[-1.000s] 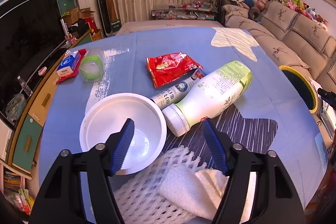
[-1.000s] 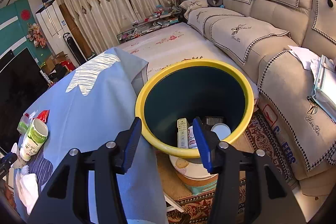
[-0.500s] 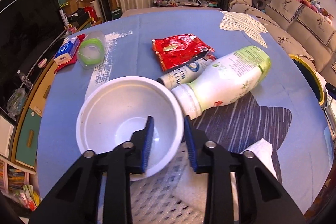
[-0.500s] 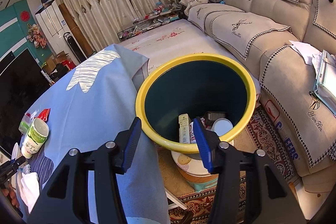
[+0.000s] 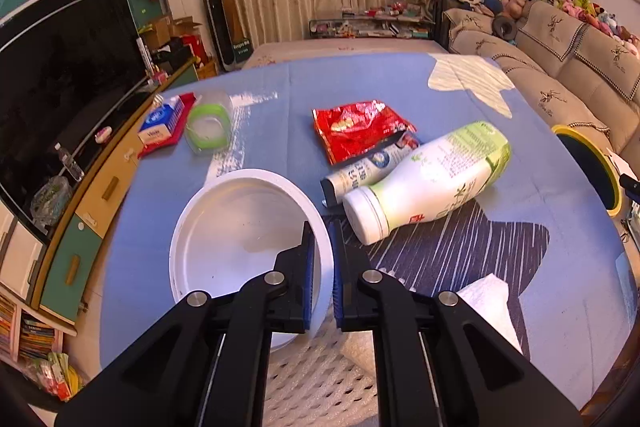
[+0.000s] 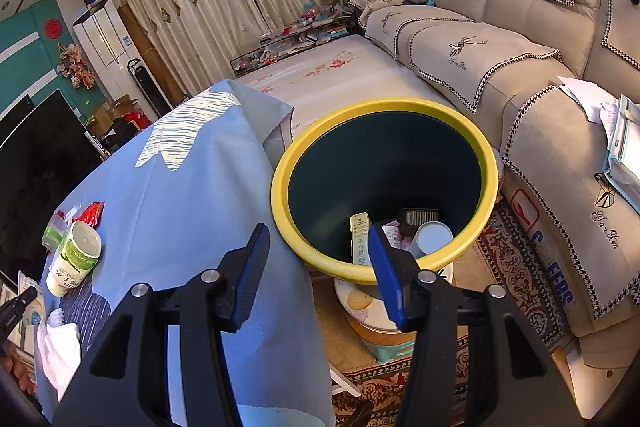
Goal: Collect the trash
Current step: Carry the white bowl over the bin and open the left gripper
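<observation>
On the blue tablecloth, my left gripper is shut on the right-hand rim of a white bowl. Just right of the bowl a white and green bottle lies on its side. A smaller bottle and a red snack bag lie behind it. White foam netting and a tissue lie near my fingers. My right gripper hangs open and empty over the table's edge, beside the yellow-rimmed bin, which holds several pieces of trash.
A clear container with a green lid and a tissue pack sit at the table's far left. Beyond that edge stands a TV on a low cabinet. A beige sofa runs behind the bin, which sits on a stool.
My left gripper's jaws have closed from wide open onto the bowl's rim, after shifting left so the rim sits between them. The right gripper has stayed put and open.
</observation>
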Motion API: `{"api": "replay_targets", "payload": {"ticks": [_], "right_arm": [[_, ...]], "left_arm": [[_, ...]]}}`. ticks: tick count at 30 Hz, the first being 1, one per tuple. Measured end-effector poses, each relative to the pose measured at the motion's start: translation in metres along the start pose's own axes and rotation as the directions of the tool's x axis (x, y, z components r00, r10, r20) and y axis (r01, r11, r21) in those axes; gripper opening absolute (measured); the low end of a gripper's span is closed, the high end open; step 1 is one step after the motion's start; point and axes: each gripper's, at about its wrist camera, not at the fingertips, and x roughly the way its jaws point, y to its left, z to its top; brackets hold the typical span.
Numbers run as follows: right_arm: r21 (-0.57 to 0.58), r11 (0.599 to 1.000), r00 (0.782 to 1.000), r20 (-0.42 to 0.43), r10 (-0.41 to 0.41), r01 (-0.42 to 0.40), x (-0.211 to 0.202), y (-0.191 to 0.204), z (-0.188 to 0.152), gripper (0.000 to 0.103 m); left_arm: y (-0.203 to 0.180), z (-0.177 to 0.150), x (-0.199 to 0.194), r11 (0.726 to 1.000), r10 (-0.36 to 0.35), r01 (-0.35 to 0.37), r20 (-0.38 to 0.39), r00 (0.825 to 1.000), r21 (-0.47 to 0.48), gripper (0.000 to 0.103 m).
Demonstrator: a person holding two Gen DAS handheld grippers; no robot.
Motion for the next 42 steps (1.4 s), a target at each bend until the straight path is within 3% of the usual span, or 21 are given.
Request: {"api": "replay_targets", "payload": {"ticks": [9,18,22,31,36,42], "right_arm": [[0.016,1.0,0.999,0.03,-0.019,0.018,-0.013,-0.009,-0.002,0.049],[0.044,0.997,0.995,0.064,-0.073,0.071,-0.029,-0.036,-0.004,0.049],[0.077,0.991,0.99,0.082,-0.113,0.106,-0.038,-0.057,-0.007,0.049],[0.171,0.972,0.981,0.083,-0.177,0.161,-0.044,-0.111,-0.014,0.051],[0.198,0.965,0.98,0.066,-0.187,0.171,-0.041,-0.131,-0.018,0.052],[0.217,0.959,0.98,0.037,-0.196,0.183,-0.033,-0.147,-0.023,0.052]], "left_arm": [[-0.023,0.016,-0.036,0.999,-0.04,0.039,0.09,0.995,0.022,0.008],[-0.098,0.054,-0.054,0.979,-0.175,0.156,0.154,0.972,0.129,0.008],[-0.15,0.074,-0.06,0.95,-0.272,0.239,0.157,0.949,0.199,0.008],[-0.3,0.107,-0.045,0.839,-0.457,0.407,0.062,0.887,0.361,0.008],[-0.379,0.111,-0.019,0.789,-0.5,0.458,-0.006,0.866,0.409,0.008],[-0.454,0.111,0.037,0.747,-0.5,0.503,-0.132,0.856,0.435,0.008]]}}
